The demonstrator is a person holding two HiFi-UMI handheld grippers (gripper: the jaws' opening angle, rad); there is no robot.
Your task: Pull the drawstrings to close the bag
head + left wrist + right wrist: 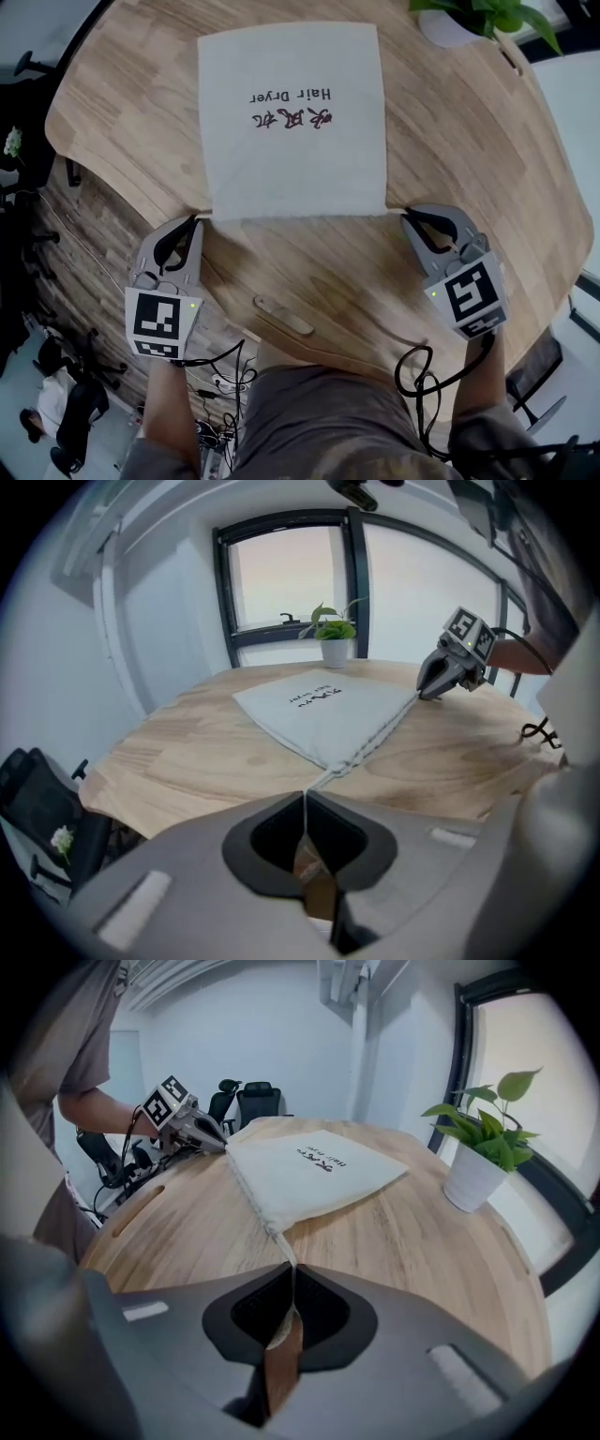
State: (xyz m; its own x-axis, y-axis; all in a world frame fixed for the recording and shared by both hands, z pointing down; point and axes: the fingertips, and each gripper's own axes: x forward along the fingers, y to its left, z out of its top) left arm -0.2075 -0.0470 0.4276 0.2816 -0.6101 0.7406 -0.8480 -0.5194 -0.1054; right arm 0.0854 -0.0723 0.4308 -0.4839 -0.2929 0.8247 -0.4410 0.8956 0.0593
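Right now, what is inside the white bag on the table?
Nothing inside shows: the bag is opaque cloth, lying flat on the table. Only its outside print, "Hair Dryer", is visible. Whether it holds anything is hidden.

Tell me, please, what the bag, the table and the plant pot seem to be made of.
Bag: matte white cloth, probably cotton or non-woven; it lies limp with soft creases.
Table: pale wood or wood-look laminate, satin; grain streaks show.
Plant pot: smooth white, ceramic or plastic; cannot tell which.
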